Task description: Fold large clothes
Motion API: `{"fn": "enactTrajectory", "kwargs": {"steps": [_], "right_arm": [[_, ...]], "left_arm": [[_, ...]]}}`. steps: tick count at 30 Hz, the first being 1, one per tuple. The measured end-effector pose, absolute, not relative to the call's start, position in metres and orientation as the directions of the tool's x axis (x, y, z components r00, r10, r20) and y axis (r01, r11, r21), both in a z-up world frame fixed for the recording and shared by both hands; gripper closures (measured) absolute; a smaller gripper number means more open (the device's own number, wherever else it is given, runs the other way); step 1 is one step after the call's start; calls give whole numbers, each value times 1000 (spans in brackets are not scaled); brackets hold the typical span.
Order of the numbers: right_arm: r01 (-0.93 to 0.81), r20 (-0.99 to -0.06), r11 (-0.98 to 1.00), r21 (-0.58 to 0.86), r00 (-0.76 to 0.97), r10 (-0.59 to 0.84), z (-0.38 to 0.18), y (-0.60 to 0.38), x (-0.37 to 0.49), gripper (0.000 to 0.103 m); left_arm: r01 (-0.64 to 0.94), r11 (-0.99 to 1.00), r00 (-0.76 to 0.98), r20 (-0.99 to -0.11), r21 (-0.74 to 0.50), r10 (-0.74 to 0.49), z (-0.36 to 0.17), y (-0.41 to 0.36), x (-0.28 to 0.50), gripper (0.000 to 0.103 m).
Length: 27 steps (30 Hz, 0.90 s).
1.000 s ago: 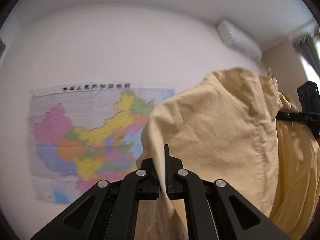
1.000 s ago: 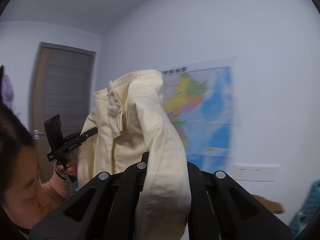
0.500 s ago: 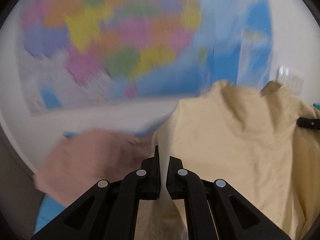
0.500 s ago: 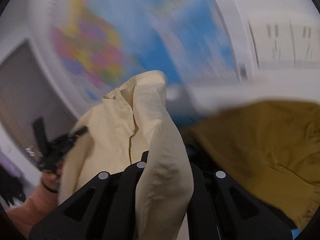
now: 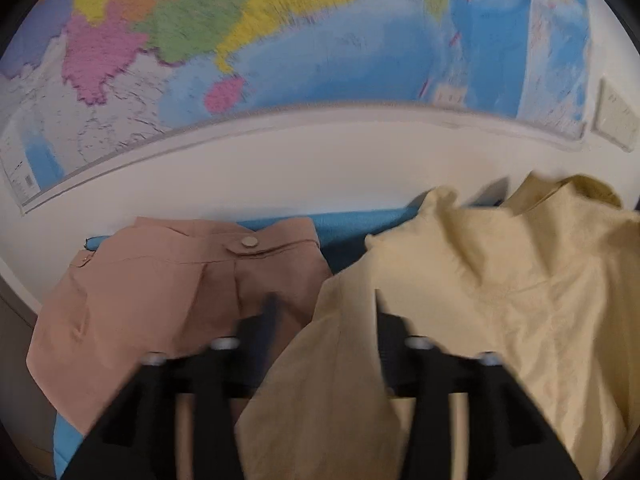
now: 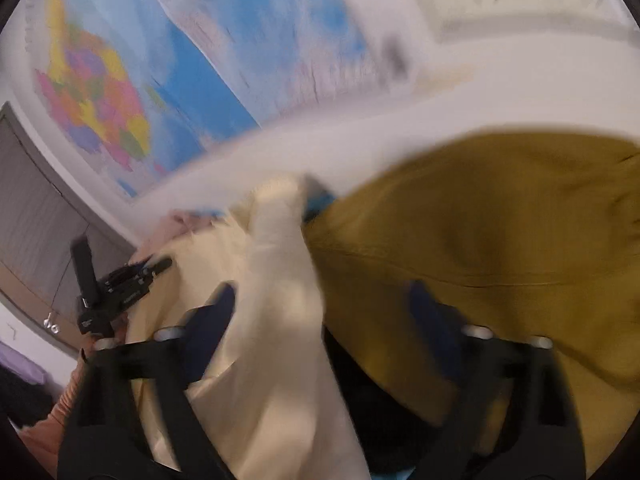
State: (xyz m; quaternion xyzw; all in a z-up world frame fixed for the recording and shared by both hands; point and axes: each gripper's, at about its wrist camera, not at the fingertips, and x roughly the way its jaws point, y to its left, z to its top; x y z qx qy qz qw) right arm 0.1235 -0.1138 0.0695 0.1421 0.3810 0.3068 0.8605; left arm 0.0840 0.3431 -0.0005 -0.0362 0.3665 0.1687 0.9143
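A cream shirt [image 5: 500, 300] lies crumpled on a blue surface [image 5: 348, 224], collar toward the wall. My left gripper [image 5: 326, 320] has its jaws opening, and a fold of the shirt hangs loose between the fingers without being pressed. In the right wrist view the same cream shirt [image 6: 280, 300] runs up between the fingers of my right gripper [image 6: 320, 308], whose jaws are opening wide and stand apart from the cloth. The left gripper [image 6: 162, 264] also shows there at the left, held by a hand in a pink sleeve [image 6: 80, 380].
A folded pink garment [image 5: 160, 288] with a button tab lies left of the shirt. A mustard garment [image 6: 500, 220] lies right of it. A coloured map [image 5: 320, 40] hangs on the white wall behind. A grey door [image 6: 36, 208] stands far left.
Both grippers swung down from holding the shirt up before the wall to the blue surface. Their jaws, shut on the shirt before, now stand apart.
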Motion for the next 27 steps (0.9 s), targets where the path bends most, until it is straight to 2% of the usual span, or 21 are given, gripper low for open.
{"fn": "enactTrajectory", "kwargs": {"steps": [1,3,7,11,13,14,15,17,20,23,25,27], "right_arm": [[-429,-557,768,475,530,640,76,-119,114,13],[-438,-559,779,448,543,627,92,-132,79,8],[-552,-585,785,281,551,596,107,-118,-26,6],[-564,-663,803,195,528,531,83,-101,-98,6],[-574,-685,806,146,528,501,66,-98,-119,34],[-572,-706,812,118,527,473,59,-95,-122,76],[-555,-715,823,122,525,461,57,-97,-121,99],[-532,-703,837,129,547,456,66,-106,-116,99],[-466,-635,879,101,650,417,107,-135,-103,99],[-376,-579,926,44,745,331,149,-171,-83,99],[-320,-578,941,111,750,323,158,-205,-56,98],[-287,-631,952,102,721,285,140,-220,-30,91]], "left_arm": [[-327,944,690,-669,52,275,5,343,75,52],[-297,955,722,-648,25,241,19,341,57,37],[-237,971,774,-596,42,214,27,305,3,27],[-173,983,801,-570,68,181,34,267,-30,21],[-153,986,802,-573,74,167,32,260,-38,21],[-143,987,801,-577,76,160,31,256,-41,21],[-140,987,798,-581,81,161,30,253,-43,21],[-140,987,790,-592,77,158,24,250,-46,21],[-141,987,785,-599,76,159,23,249,-51,21],[-149,986,785,-597,76,165,27,253,-56,21],[-157,985,780,-603,71,168,26,256,-57,19],[-155,986,767,-621,61,159,21,259,-58,19]]}}
